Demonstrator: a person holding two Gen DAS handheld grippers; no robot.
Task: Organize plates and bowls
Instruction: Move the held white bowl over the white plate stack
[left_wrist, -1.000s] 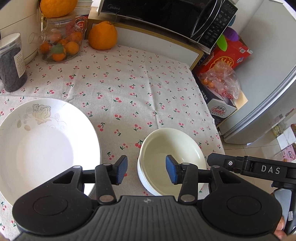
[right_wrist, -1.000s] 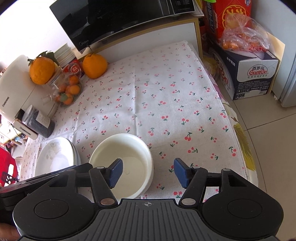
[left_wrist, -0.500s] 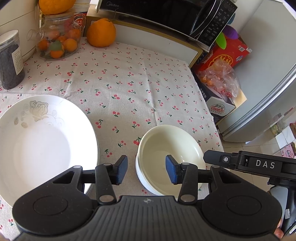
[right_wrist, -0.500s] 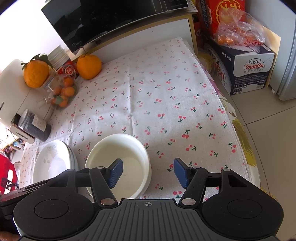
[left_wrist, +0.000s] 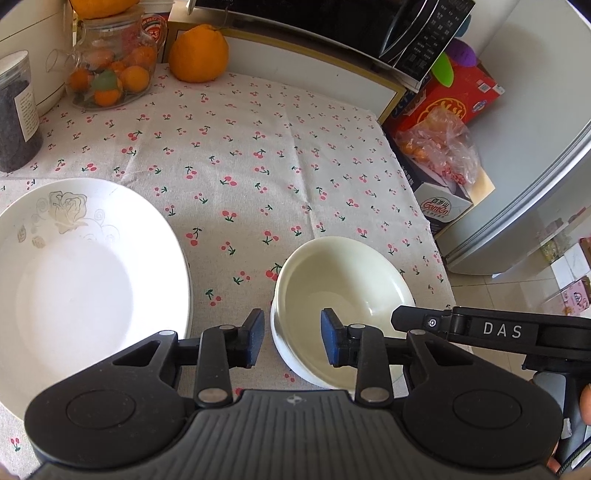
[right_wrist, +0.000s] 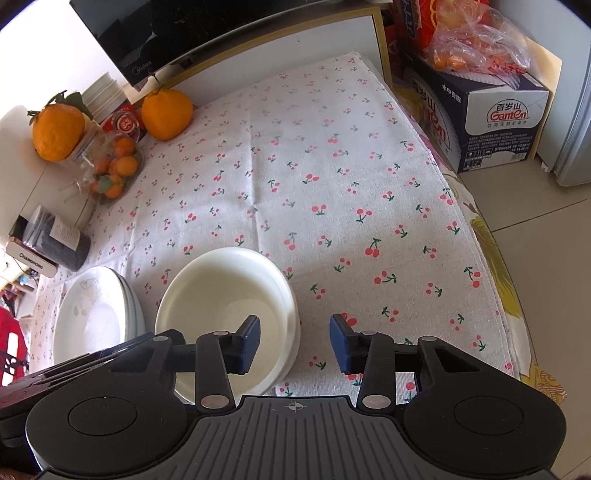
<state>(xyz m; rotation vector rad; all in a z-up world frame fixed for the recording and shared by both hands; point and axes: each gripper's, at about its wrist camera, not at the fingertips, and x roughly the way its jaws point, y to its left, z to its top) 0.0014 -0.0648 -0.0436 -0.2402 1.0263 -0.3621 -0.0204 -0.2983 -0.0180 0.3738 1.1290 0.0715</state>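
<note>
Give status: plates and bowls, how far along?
Looks mostly done: plates sit in one stack, bowls nested in another beside it. In hand: nothing; left gripper and right gripper are both open, straddling opposite sides of the bowls' rim. No other loose dishes show on the tablecloth.

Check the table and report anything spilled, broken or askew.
Nothing stands out. The bowls sit nested and upright, the plates are stacked beside them, and the tablecloth shows no spill. Both grippers are open.
</note>
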